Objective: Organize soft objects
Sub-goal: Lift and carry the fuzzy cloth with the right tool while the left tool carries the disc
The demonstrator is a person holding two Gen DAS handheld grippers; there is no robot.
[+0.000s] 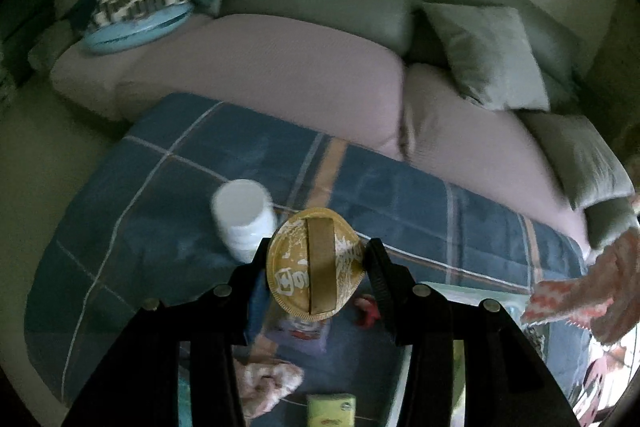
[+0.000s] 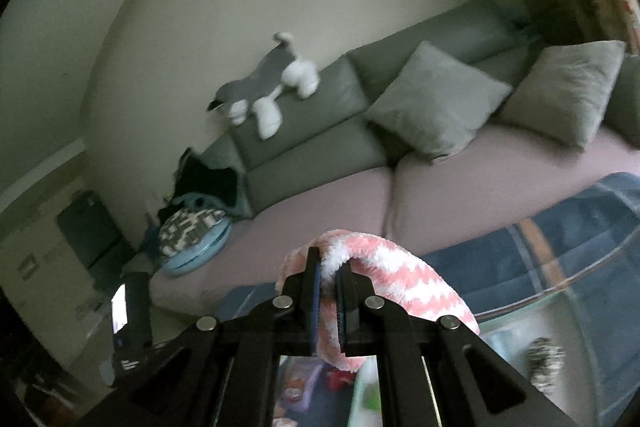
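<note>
Nearest the lens, left wrist view: left gripper (image 1: 316, 267), fingers (image 1: 256, 263) closed on a round gold-coloured pad (image 1: 314, 263) w/ a tan strap across its face and white print. Pad sits between both fingers, held up over a glass bench (image 1: 500, 297). Seen under/through the glass: blue plaid rug (image 1: 180, 163), small red item (image 1: 368, 311), pale pink cloth (image 1: 268, 383), green box (image 1: 331, 409) at bottom edge. White lidded jar (image 1: 244, 219) just left of the pad; whether it stands on the bench or beyond cannot be told. Frame blurred.

Right wrist view: right gripper (image 2: 328, 277), fingers (image 2: 311, 275) clamped tight on a fold of the pink-and-white zigzag fleece cloth (image 2: 400, 291). Cloth drapes over to the right and hangs down below the fingers. Same cloth shows at right edge of left view, approx. level w/ the pad.

Background, both views: sofa (image 2: 320, 203) w/ pinkish seat cover, grey-green back. Two grey cushions (image 2: 436, 103) lean against the back on the right half. Grey-and-white plush dog (image 2: 268, 87) stands on top of the sofa back. At the sofa's left end: blue round cushion (image 2: 196, 251) w/ a black-and-white patterned item (image 2: 188, 227) on top, dark fabric behind. Striped fuzzy item (image 2: 544, 359) low right, too blurred to ID.
</note>
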